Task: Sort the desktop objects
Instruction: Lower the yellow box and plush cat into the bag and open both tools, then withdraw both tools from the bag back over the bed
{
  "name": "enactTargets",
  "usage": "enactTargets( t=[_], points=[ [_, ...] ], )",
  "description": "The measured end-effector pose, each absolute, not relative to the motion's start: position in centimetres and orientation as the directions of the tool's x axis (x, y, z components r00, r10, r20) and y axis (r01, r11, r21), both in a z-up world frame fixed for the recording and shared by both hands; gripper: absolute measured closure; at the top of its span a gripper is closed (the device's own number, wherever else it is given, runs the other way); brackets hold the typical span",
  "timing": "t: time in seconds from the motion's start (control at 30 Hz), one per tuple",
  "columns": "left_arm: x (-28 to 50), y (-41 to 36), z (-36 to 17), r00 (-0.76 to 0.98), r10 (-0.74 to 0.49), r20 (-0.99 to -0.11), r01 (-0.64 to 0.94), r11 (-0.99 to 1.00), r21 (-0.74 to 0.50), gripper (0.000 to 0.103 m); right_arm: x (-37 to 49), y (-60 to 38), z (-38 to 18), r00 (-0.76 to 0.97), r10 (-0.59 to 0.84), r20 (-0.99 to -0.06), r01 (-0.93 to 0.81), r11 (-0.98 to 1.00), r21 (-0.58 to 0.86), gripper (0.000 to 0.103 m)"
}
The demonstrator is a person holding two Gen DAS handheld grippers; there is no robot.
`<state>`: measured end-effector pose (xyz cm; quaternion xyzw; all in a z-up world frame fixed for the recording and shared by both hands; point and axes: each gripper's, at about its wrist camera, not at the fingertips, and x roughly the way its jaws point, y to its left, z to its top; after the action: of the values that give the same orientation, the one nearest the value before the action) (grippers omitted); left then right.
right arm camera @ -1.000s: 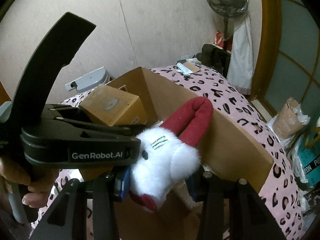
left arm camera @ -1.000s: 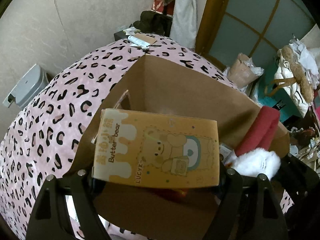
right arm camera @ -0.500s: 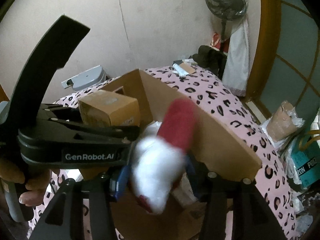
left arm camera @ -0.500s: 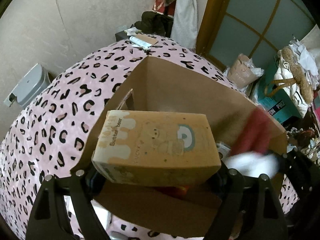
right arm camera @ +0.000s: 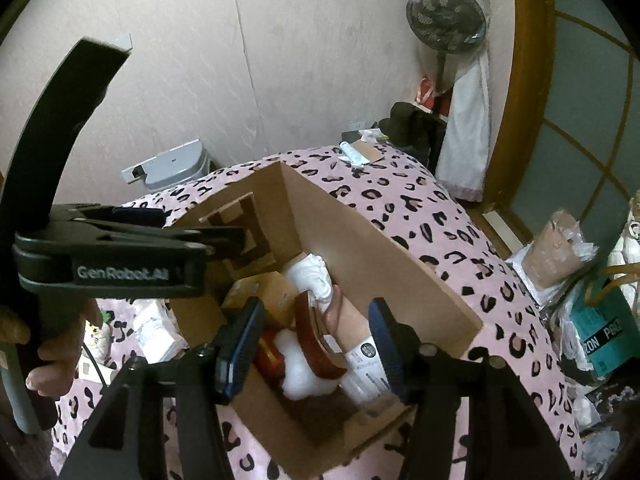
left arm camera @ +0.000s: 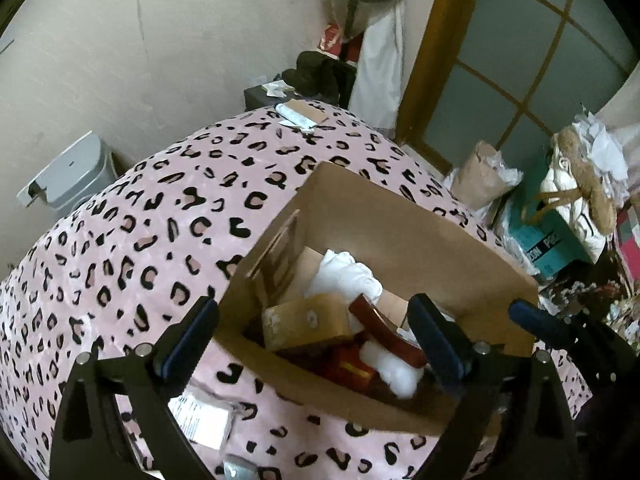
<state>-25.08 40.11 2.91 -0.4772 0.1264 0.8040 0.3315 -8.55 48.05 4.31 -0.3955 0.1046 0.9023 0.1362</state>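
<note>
An open cardboard box (left arm camera: 400,240) (right arm camera: 360,248) stands on the pink leopard-print cover. Inside it lie the orange Butter bear carton (left arm camera: 304,322) (right arm camera: 264,292) and the white plush toy with red ears (left arm camera: 390,364) (right arm camera: 308,384), beside a white cloth bundle (left arm camera: 344,276). My left gripper (left arm camera: 312,306) hovers above the box's near side. Its jaws are opening and nothing is between them. My right gripper (right arm camera: 316,308) hangs over the plush toy. Its jaws are also opening, and the toy lies loose well below them. A hand holds the left gripper (right arm camera: 120,256) at the left of the right wrist view.
White packets (left arm camera: 200,416) (right arm camera: 156,328) lie on the cover (left arm camera: 140,220) left of the box. A tube (left arm camera: 296,114) rests at the far end. A grey bin (left arm camera: 72,172) stands by the wall, a fan (right arm camera: 444,20) behind, and bags (left arm camera: 560,232) crowd the floor at right.
The left gripper let go of the orange carton and the right gripper let go of the plush toy; both dropped into the cardboard box. Both grippers spread wider and rose.
</note>
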Motion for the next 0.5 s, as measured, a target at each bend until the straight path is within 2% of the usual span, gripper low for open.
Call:
enactTargets(
  t=[0.33,0.5],
  points=[
    [-21.1,31.1,5.7,-0.403,0.408,-0.82,-0.568,-0.813,-0.126,0.006,-5.3,45.6,8.1,-0.707,0.17,-0.686,-0.31,-0.947,0.084,0.048],
    [-17.8,25.4,5.8,-0.463,0.352,-0.814,-0.497,-0.863,-0.09,0.006,-4.2,43.3,9.1,-0.719,0.16,-0.676,-0.287,-0.955,0.08,0.048]
  ],
)
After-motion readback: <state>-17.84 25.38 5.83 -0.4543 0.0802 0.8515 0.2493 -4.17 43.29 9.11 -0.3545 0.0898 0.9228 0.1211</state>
